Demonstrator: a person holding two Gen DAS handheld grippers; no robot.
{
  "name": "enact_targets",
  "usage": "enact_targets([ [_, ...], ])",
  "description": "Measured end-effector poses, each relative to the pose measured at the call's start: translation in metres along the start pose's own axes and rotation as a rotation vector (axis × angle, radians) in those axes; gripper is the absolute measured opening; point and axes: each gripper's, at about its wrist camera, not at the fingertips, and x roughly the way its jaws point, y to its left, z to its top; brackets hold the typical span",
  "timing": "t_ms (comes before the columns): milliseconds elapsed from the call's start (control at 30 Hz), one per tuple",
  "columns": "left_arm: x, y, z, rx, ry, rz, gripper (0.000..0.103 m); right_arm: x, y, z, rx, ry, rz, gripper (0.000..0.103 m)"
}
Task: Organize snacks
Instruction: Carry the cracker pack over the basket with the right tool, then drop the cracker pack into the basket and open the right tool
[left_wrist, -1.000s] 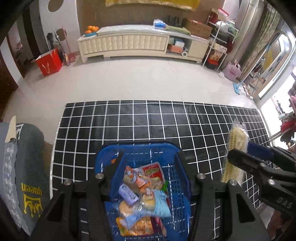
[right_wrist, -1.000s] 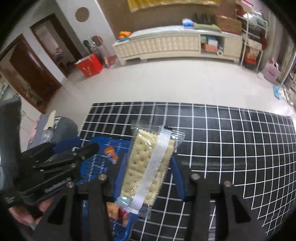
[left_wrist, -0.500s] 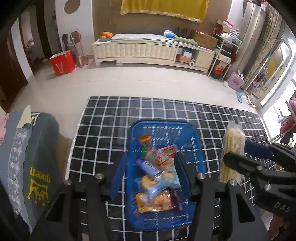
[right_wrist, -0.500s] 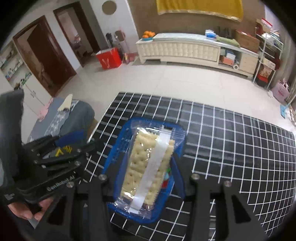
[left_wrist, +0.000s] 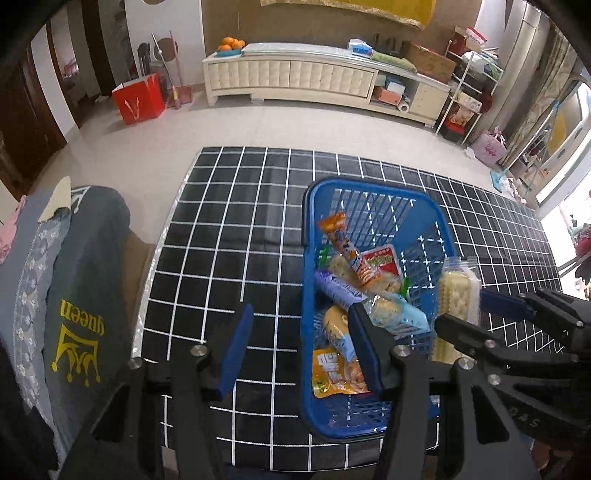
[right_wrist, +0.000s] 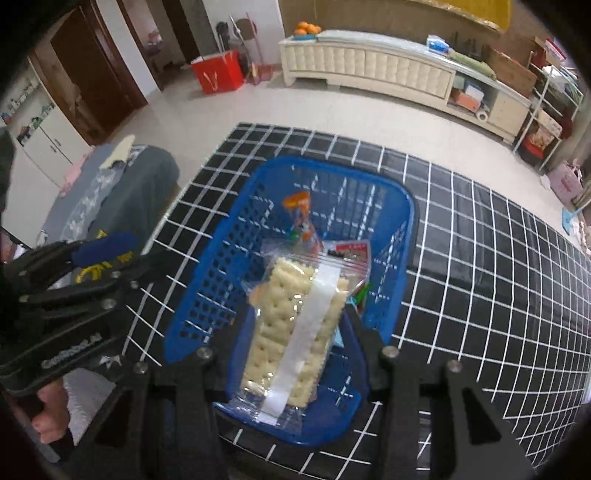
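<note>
- Two grippers are hovering over a black grid-patterned tablecloth (left_wrist: 229, 236), pointing steeply down.
- The right gripper (right_wrist: 291, 332) is clamping a clear cracker packet (right_wrist: 291, 325) between its blue pads, holding it above the blue basket (right_wrist: 221, 280).
- The left gripper (left_wrist: 299, 339) is standing partly open with nothing between its fingers (left_wrist: 236, 343); one finger is over the cloth, the other over the basket's near left part.
- Several wrapped snacks (left_wrist: 354, 280) are lying piled in the basket, which is sitting on the cloth.
- Grey folded clothing (left_wrist: 85, 295) is lying just beside the cloth's left edge.
</note>
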Motion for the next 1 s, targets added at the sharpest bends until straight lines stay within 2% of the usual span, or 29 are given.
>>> enact_targets([
  [167,0.004,0.001,-0.008,0.004,0.009,0.005,0.051,0.012,-0.001,-0.005,0.014,0.036,0.004,0.052],
  [333,0.001,0.000,-0.012,0.003,0.007,0.011,0.051,0.011,-0.001,-0.008,0.005,0.020,-0.033,0.053],
  [400,-0.002,-0.001,-0.014,0.004,0.003,0.014,0.051,0.010,-0.002,-0.008,0.008,0.027,-0.017,0.054],
  [467,-0.004,-0.002,-0.015,0.006,0.001,0.015,0.051,0.007,-0.002,-0.008,0.008,0.039,-0.005,0.060],
  [533,-0.006,-0.004,-0.015,0.006,0.000,0.014,0.051,0.003,-0.001,-0.009,0.000,0.029,-0.005,0.075],
  [600,-0.008,-0.006,-0.017,0.003,0.000,0.015,0.051,-0.004,-0.002,-0.012,-0.005,0.017,-0.005,0.079],
  [767,-0.026,-0.015,-0.024,0.019,-0.033,0.022,0.051,-0.033,-0.010,-0.021,0.014,-0.044,-0.001,0.079],
  [900,-0.055,-0.031,-0.034,0.056,-0.107,0.039,0.051,-0.079,-0.023,-0.039,0.048,-0.149,0.012,0.079],
  [1000,-0.086,-0.043,-0.046,0.047,-0.188,0.033,0.051,-0.112,-0.029,-0.053,0.060,-0.227,0.003,0.080],
])
